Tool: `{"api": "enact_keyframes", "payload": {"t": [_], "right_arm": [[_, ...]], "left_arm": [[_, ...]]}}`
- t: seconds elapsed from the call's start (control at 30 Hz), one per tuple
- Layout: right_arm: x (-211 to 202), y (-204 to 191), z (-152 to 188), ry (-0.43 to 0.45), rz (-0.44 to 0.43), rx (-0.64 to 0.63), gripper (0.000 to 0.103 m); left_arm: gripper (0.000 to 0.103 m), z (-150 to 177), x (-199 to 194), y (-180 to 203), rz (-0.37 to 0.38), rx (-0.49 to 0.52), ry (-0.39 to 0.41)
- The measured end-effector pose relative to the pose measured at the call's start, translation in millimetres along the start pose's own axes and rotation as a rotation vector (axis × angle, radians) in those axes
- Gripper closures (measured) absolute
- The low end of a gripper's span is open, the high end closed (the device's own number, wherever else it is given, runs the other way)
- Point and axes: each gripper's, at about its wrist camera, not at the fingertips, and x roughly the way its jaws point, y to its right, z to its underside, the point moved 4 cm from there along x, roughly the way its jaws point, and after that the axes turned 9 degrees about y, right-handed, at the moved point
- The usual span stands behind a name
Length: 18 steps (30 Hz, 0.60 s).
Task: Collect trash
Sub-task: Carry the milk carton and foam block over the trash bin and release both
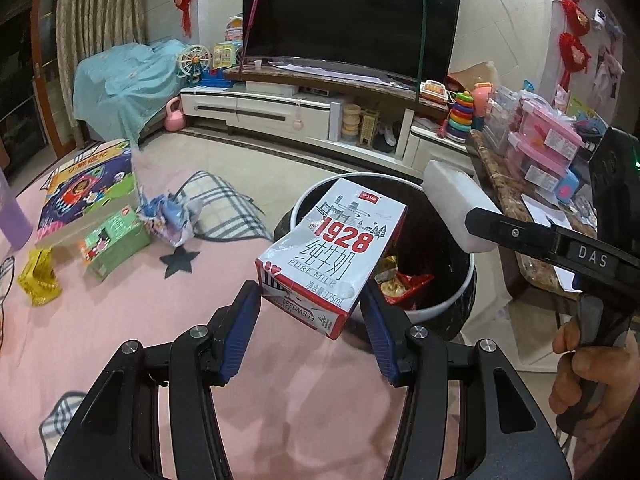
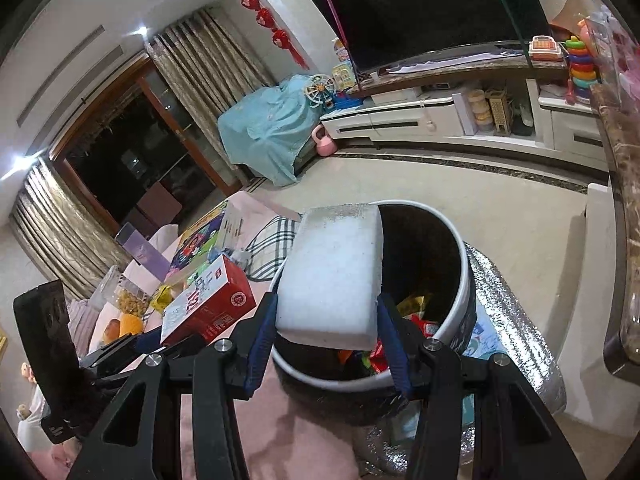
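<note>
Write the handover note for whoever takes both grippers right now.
Left gripper: shut on the milk carton, held in front of the bin.
Right gripper: shut on the white foam block, at the bin's rim.
Done: wrappers already lie in the bin.
Left: drop both items in. Then collect from the pink mat: green box, gold wrapper, crumpled blue wrapper.
</note>
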Motion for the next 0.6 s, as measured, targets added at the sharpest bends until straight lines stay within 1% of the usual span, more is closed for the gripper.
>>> {"api": "enact_keyframes", "payload": {"t": [0.3, 0.6], "right_arm": [[13.2, 10.8, -5.8, -0.035, 0.018, -0.004, 0.051], [20.7, 15.9, -8.6, -0.066, 0.028, -0.006, 0.050]], "left_arm": [[0.051, -11.3, 20.8, 9.3, 0.002, 0.017, -0.018], [0.051, -11.2, 36.0, 11.8, -0.001, 0.022, -0.043]]}}
